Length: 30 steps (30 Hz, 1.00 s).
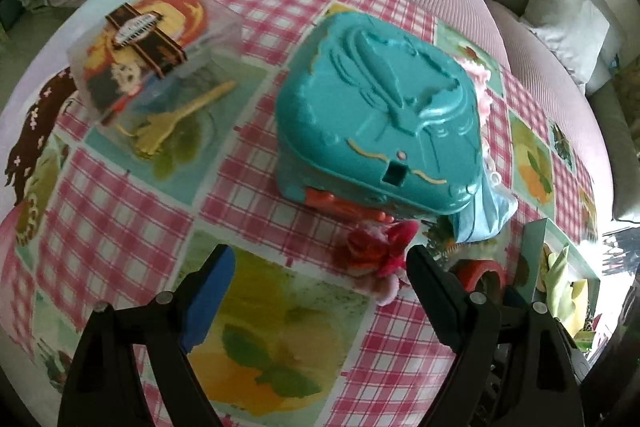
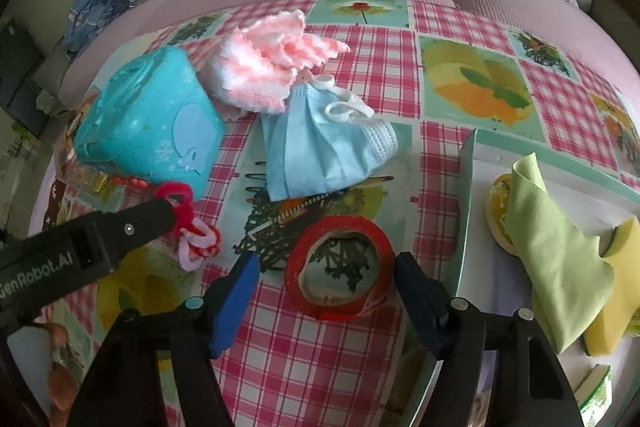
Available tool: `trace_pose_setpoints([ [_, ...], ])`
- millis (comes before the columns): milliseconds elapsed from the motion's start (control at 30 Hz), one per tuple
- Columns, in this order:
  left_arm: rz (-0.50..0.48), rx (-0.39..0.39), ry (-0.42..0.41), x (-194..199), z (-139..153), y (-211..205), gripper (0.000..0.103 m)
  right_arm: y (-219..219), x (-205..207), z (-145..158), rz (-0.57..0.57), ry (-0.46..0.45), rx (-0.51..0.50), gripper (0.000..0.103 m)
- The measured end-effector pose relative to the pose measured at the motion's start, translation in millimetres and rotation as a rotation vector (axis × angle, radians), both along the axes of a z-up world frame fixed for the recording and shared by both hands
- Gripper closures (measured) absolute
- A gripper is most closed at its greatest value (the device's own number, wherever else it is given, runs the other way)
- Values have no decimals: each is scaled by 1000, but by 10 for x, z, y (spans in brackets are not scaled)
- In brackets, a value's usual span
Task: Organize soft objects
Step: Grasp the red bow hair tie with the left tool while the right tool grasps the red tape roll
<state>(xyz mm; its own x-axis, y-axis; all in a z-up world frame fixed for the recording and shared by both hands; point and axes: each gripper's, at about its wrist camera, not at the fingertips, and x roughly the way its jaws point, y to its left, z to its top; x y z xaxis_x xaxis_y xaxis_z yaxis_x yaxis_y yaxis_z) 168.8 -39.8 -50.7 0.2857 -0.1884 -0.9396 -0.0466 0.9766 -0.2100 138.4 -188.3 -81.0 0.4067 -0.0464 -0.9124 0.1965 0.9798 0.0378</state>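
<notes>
My right gripper (image 2: 327, 261) points down at the checked cloth with a red tape roll (image 2: 294, 277) between its fingers. A gap shows at the blue pad (image 2: 236, 291), so the jaws are open. My left gripper (image 1: 320, 255) is open too, low over the cloth. A red and pink pipe-cleaner flower (image 1: 380, 255) lies just inside its right finger (image 1: 432, 287). In the right wrist view that finger touches the pipe-cleaner flower (image 2: 192, 231). A blue face mask (image 2: 320, 147) and a fluffy pink cloth (image 2: 272, 63) lie further back.
A teal plastic case (image 1: 380, 123) stands mid-cloth, with a clear plastic box (image 1: 156, 51) to its left. At the right a white tray (image 2: 466, 207) holds a green cloth (image 2: 552, 247) and a yellow sponge (image 2: 612, 307). Sofa cushions lie behind.
</notes>
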Motion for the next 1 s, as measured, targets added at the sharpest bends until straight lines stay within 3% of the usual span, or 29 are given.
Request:
trace_pose_setpoints([
  [233,-36,12,14,82,-117,-160,18,-2,-12,-4,1,7,-18,39],
  [433,-80,0,-1,88,-125,-312,41,-13,25,-15,3,12,-37,44],
  [567,-113,-46,0,91,-142,-421,67,3,22,-29,9,15,-50,44],
  [867,-132,-46,-7,131,-144,-578,70,40,18,-31,22,17,-76,44],
  [1000,-128,-58,-5,110,-124,-449,70,32,15,-23,21,17,-74,45],
])
